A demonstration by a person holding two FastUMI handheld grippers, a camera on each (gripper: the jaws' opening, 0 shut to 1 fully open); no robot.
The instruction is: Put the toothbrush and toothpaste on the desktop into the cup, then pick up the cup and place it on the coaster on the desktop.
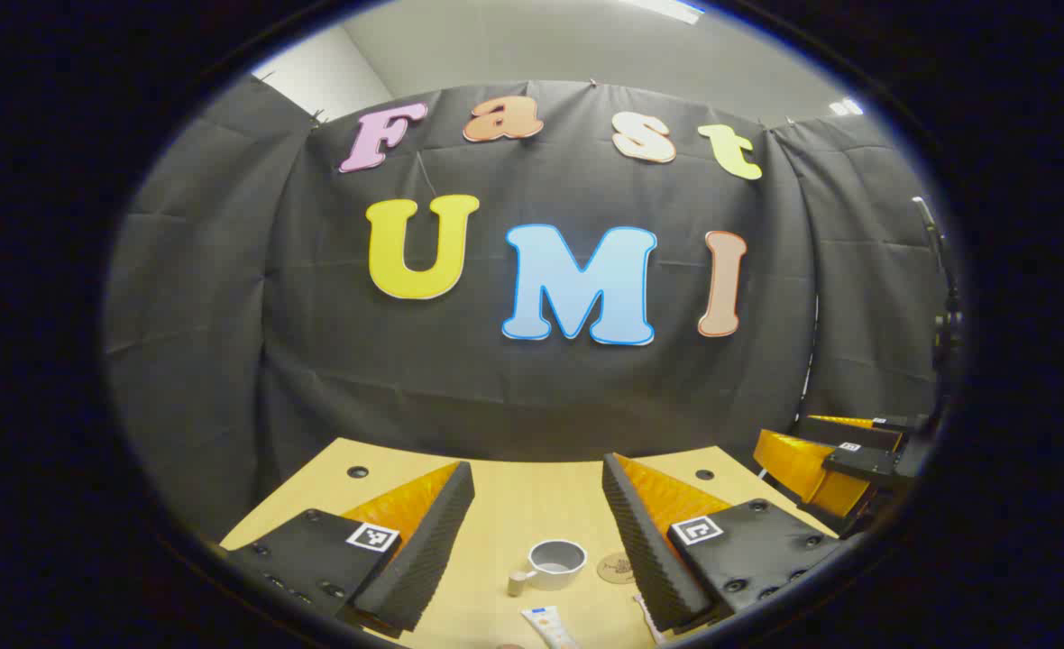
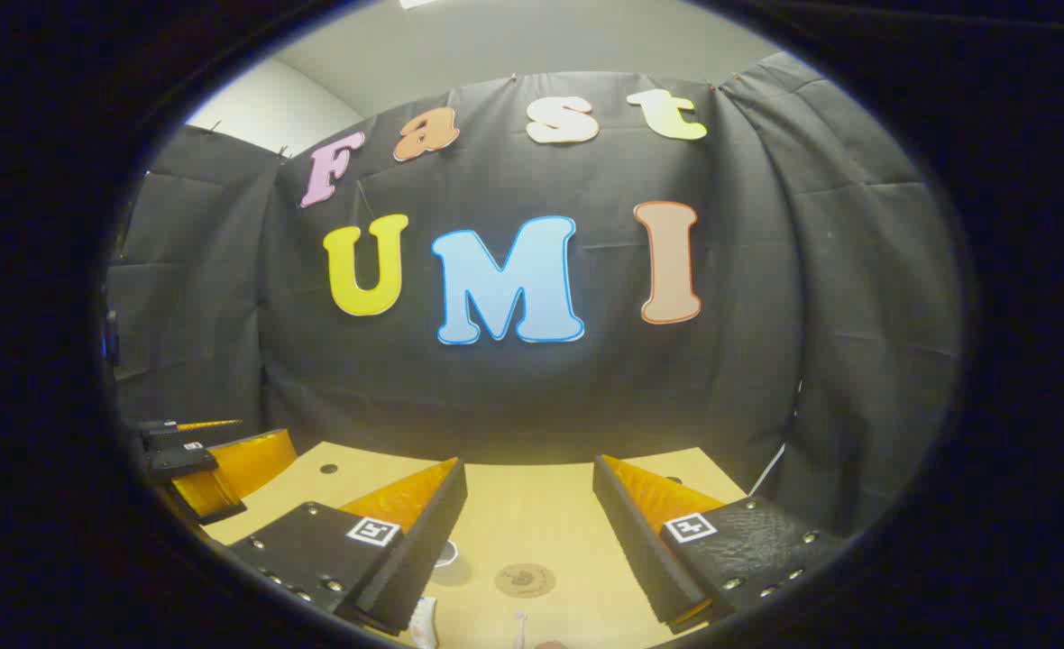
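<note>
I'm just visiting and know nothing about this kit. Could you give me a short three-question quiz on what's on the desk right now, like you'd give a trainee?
1. True or false: the toothpaste is already inside the cup.
2. What stands beside the cup: A) a bowl, B) a round coaster, C) a book?
3. Fill in: the left gripper and right gripper both have their fingers ____.

Key: 1 false, it lies on the desk; 2 B; 3 open.
</note>
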